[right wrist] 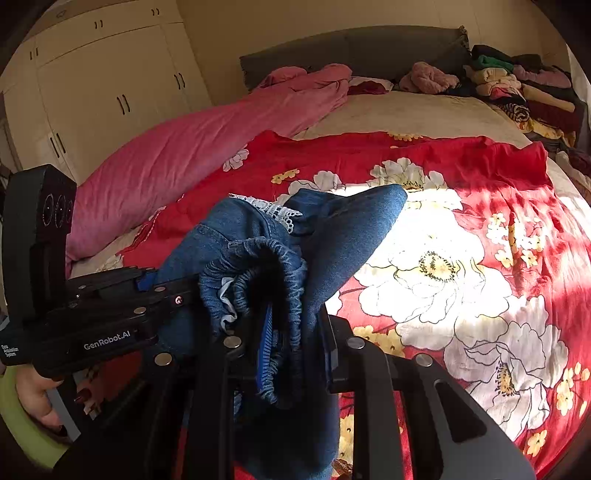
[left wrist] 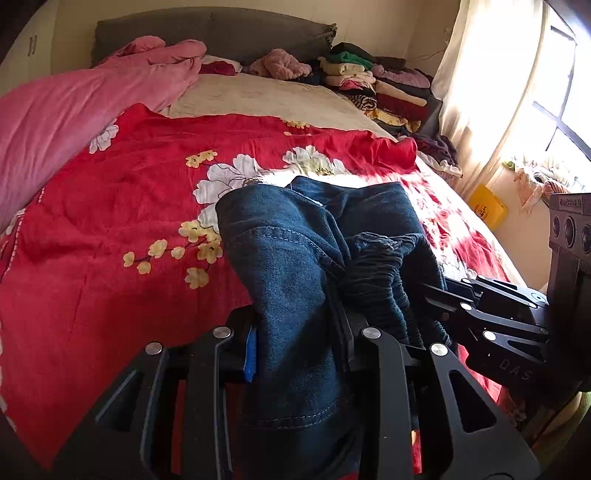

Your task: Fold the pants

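Note:
A pair of dark blue denim pants [left wrist: 291, 251] with an elastic waistband hangs bunched above a red floral bedspread [left wrist: 122, 206]. My left gripper [left wrist: 299, 332] is shut on the denim, which drapes over and between its fingers. My right gripper [right wrist: 291, 332] is shut on the gathered waistband of the pants [right wrist: 266, 266]; white lace trim shows at the top. Each gripper appears in the other's view: the right gripper [left wrist: 436, 295] at the right of the left wrist view, the left gripper [right wrist: 177, 291] at the left of the right wrist view. Both hold the pants close together.
A pink duvet [left wrist: 74, 110] lies along the bed's left side. Stacks of folded clothes [left wrist: 373, 81] sit at the far right by the grey headboard [left wrist: 214, 33]. A curtained window [left wrist: 517, 92] is at the right; wardrobes [right wrist: 103, 92] stand at the left.

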### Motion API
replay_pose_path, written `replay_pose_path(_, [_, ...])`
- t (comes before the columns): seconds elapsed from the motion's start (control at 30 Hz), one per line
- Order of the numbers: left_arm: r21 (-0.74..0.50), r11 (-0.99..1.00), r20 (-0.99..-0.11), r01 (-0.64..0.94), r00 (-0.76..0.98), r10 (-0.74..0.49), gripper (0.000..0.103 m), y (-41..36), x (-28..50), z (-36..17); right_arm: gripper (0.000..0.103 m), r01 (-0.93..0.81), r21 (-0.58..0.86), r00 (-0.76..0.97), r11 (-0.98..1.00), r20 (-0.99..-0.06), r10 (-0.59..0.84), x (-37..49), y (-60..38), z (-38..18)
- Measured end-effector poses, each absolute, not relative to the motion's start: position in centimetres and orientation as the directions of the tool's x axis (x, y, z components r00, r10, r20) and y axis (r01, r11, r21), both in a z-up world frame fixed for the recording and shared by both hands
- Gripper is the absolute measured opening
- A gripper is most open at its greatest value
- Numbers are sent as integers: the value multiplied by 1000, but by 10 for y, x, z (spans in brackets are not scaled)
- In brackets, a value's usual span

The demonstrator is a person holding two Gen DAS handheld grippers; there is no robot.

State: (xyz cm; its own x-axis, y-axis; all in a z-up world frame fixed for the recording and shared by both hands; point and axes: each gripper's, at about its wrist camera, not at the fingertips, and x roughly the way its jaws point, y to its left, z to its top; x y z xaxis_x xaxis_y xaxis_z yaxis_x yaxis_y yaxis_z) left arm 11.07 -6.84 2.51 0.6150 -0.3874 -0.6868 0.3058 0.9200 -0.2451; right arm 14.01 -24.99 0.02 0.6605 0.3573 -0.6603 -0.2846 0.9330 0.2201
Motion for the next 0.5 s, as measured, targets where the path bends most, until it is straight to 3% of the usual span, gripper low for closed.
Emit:
replay_pose_path(0.43, [-240,923,-680,301,627,-381,23,-70,122,31,20,-286,217,666,933,-655,357,152,-251,5])
replay_pose_path(0.5, [-237,924,-680,299,628,-378,23,-70,121,31,14,-288,214,667,933,-654,356,154,-250,7])
